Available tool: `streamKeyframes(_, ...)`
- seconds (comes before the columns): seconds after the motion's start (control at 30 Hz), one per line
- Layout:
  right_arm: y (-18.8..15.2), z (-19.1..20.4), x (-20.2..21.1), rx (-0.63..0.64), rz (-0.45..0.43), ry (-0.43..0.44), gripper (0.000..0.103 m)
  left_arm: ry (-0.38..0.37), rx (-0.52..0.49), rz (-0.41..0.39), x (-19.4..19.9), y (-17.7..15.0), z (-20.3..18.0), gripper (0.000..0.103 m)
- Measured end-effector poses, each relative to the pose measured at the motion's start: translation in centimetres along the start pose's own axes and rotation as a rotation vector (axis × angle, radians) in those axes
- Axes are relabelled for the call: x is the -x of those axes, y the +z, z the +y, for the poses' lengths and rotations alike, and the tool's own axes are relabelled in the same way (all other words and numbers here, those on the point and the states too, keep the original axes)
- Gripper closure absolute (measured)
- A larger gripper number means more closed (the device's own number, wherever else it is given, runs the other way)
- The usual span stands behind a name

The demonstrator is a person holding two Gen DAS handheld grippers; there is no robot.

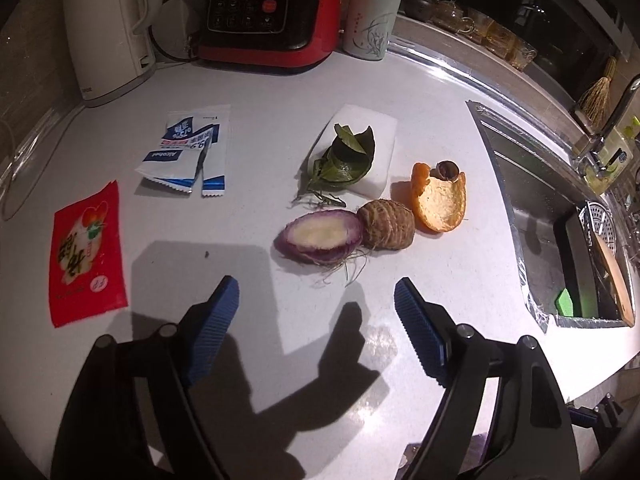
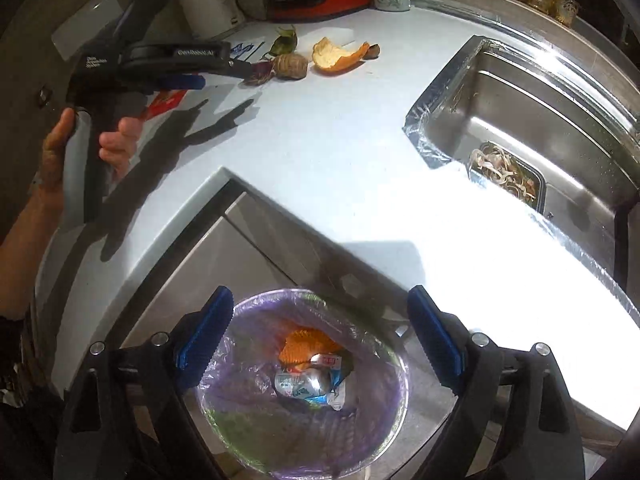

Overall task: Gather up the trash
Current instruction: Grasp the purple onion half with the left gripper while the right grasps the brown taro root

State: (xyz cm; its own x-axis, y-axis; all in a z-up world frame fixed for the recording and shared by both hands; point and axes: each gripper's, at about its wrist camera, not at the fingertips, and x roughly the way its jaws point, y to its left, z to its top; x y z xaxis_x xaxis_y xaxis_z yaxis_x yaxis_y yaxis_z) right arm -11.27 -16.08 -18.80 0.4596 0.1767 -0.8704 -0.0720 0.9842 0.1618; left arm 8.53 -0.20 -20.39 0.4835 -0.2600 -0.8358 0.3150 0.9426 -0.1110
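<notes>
Trash lies on the white counter [image 1: 256, 92]: a red wrapper [image 1: 86, 256], a torn white-and-blue packet [image 1: 188, 152], green leaves [image 1: 346, 158] on a white block, a purple peel [image 1: 318, 238], a brown taro [image 1: 386, 224] and an orange peel [image 1: 440, 200]. My left gripper [image 1: 316, 312] is open and empty, just short of the purple peel. My right gripper [image 2: 320, 330] is open and empty above a bin lined with a purple bag [image 2: 248, 412]. An orange peel [image 2: 304, 346] and crumpled packets [image 2: 310, 384] lie in the bin. The left gripper also shows in the right wrist view [image 2: 192, 76].
A white kettle [image 1: 108, 36], a red-and-black appliance [image 1: 272, 12] and a pale cup [image 1: 370, 20] stand at the back. A steel sink [image 2: 532, 92] with a tray of scraps [image 2: 506, 174] is on the right. Cabinet doors [image 2: 224, 256] are below the counter edge.
</notes>
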Motion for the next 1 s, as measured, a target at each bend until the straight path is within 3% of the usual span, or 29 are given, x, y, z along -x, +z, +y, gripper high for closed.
streamKeyframes(0.27,2.4,-1.9,-0.9,0.084,0.025,0.036,0.015,0.052,0.037,0.005,-2.6,1.1,-0.2,0.042)
streamKeyframes(0.4,3.8,-3.0,-1.2,0.115,0.029,0.055,0.015,0.082,0.055,-0.010,-2.8,1.8,-0.4,0.061)
streamKeyframes(0.6,6.5,-3.7,-1.8,0.158,0.007,0.098,0.015,0.106,0.058,-0.011,-2.5,1.6,-0.6,0.063)
streamKeyframes(0.73,10.1,-2.6,-2.6,0.201,-0.060,0.137,0.015,0.110,0.072,-0.035,-0.5,1.0,-0.3,0.063)
streamKeyframes(0.87,13.8,-0.5,-4.9,0.245,-0.097,0.201,0.032,0.116,0.081,-0.064,2.8,0.1,0.4,0.063)
streamKeyframes(1.0,16.3,1.4,-8.2,0.268,-0.089,0.209,0.036,0.121,0.080,-0.095,6.1,-1.4,0.7,0.063)
